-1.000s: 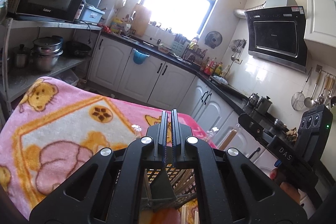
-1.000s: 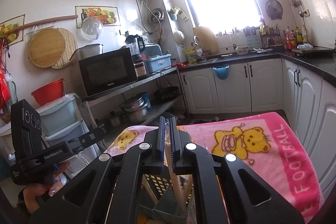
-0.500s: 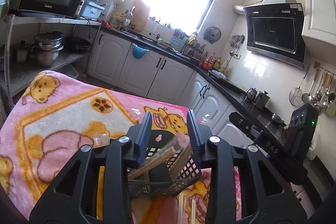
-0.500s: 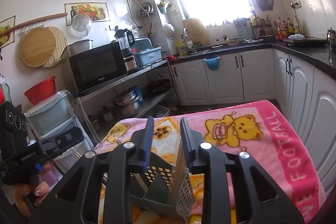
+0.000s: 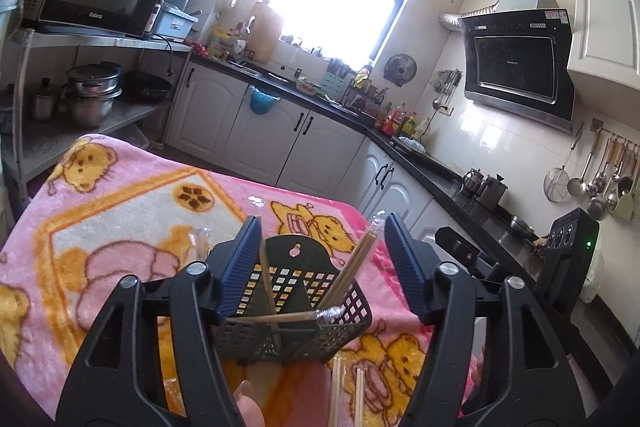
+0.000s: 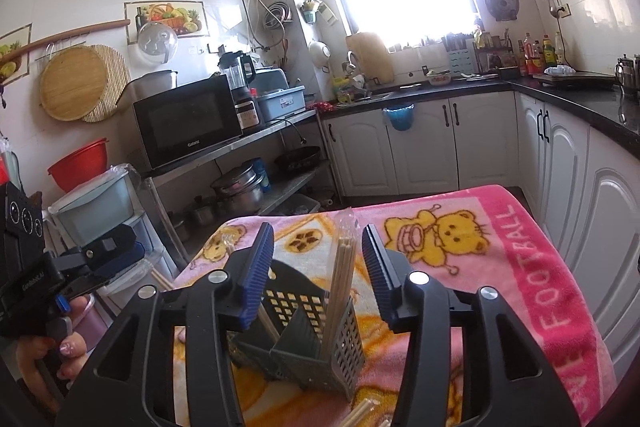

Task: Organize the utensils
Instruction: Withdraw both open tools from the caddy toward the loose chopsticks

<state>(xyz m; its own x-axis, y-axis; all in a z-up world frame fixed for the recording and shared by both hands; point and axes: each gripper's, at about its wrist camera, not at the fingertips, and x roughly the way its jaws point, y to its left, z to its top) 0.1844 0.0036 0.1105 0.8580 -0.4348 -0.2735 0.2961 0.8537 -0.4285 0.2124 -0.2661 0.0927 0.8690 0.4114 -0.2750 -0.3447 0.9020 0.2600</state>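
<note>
A dark grey perforated utensil basket [image 5: 296, 311] stands on the pink bear blanket [image 5: 120, 211]; it also shows in the right wrist view [image 6: 308, 343]. Wooden chopsticks [image 5: 352, 267] lean in it, one pair wrapped in clear plastic [image 6: 342, 283]. One stick lies across its rim [image 5: 276, 317]. My left gripper [image 5: 320, 259] is open and empty, its jaws wide apart above the basket. My right gripper [image 6: 320, 271] is open and empty, its jaws either side of the wrapped chopsticks without touching. More loose chopsticks [image 5: 346, 391] lie on the blanket in front of the basket.
The blanket covers a table whose edges drop off on the far side and right [image 6: 560, 267]. White cabinets [image 5: 280, 135] and a black counter run behind. A metal rack with a microwave [image 6: 188, 119] and pots [image 5: 88, 95] stands to the left.
Both grippers were shut a second ago and have opened wide. The chopsticks they held now stand in the basket. Both cameras have pulled back slightly.
</note>
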